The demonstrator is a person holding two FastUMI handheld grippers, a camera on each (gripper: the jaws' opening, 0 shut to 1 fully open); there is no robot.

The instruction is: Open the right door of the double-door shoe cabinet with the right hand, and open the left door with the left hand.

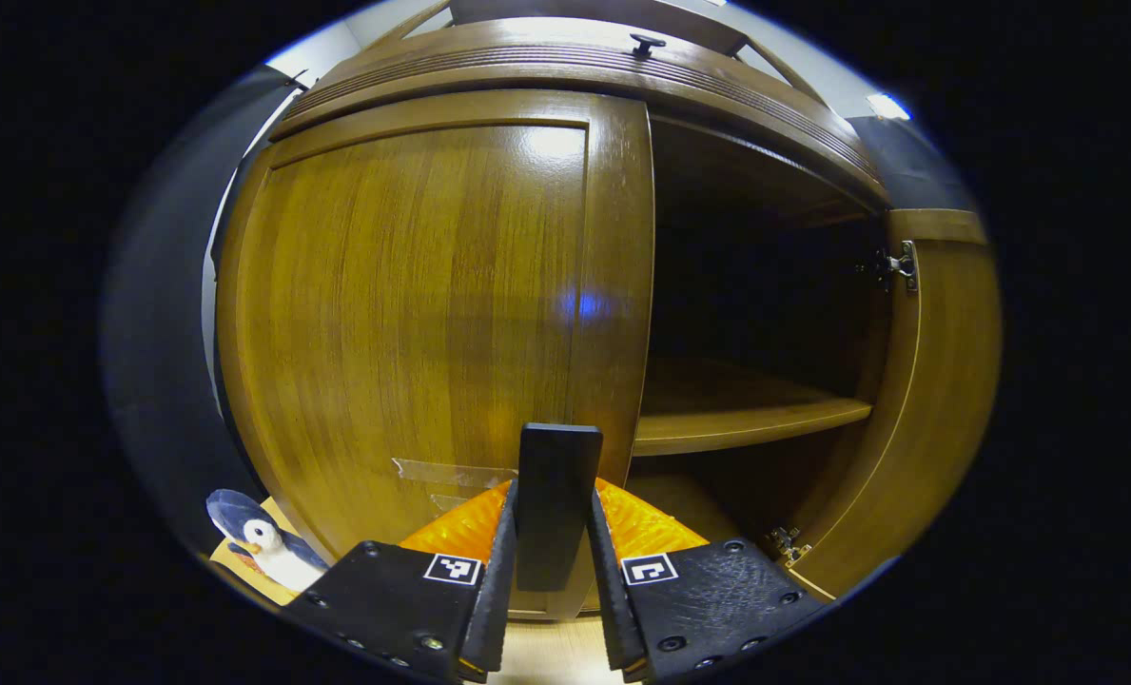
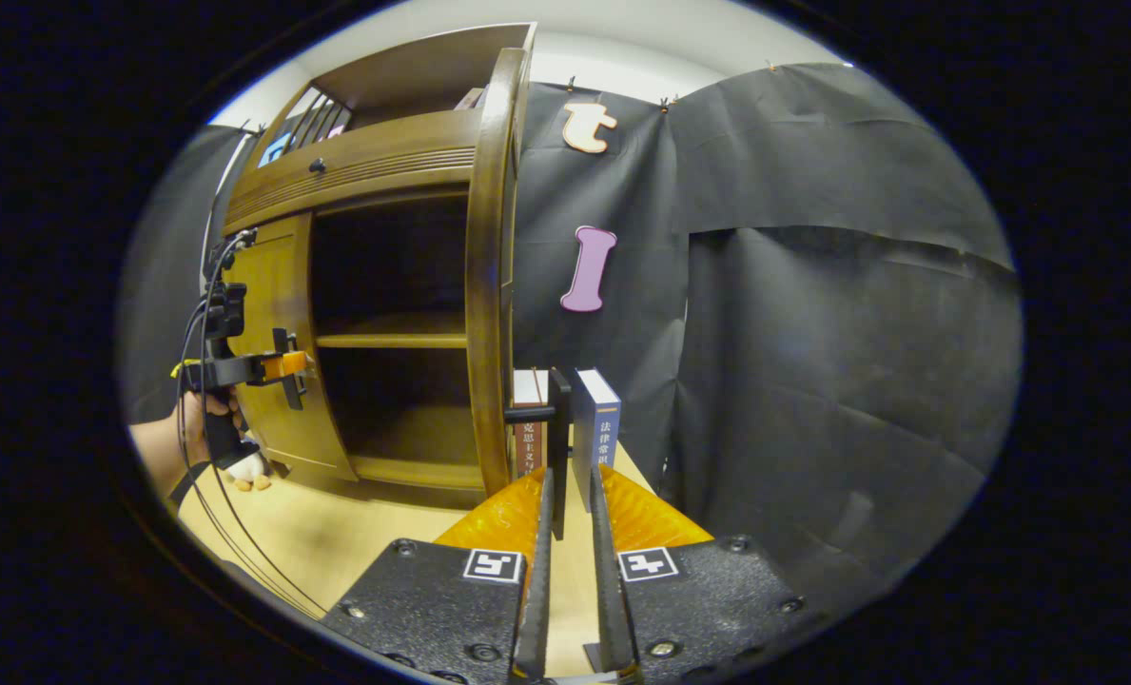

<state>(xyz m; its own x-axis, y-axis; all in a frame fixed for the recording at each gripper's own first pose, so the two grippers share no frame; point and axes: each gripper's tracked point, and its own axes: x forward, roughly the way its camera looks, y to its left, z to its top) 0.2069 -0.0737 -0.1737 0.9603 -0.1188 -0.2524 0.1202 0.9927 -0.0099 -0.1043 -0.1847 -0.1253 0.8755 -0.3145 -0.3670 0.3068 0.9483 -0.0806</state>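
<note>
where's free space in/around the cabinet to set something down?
Free: the bare middle shelf and the cabinet floor beneath it, both behind the open right door; also the tabletop in front. Crowded: books beside that door, penguin toy by the left door.

In your left gripper view, the shut left door (image 1: 432, 323) sits at nine o'clock, the open right door (image 1: 936, 400) at three, a shelf (image 1: 746, 423) between them inside the cabinet. A toy penguin (image 1: 261, 542) lies at seven o'clock.
</note>
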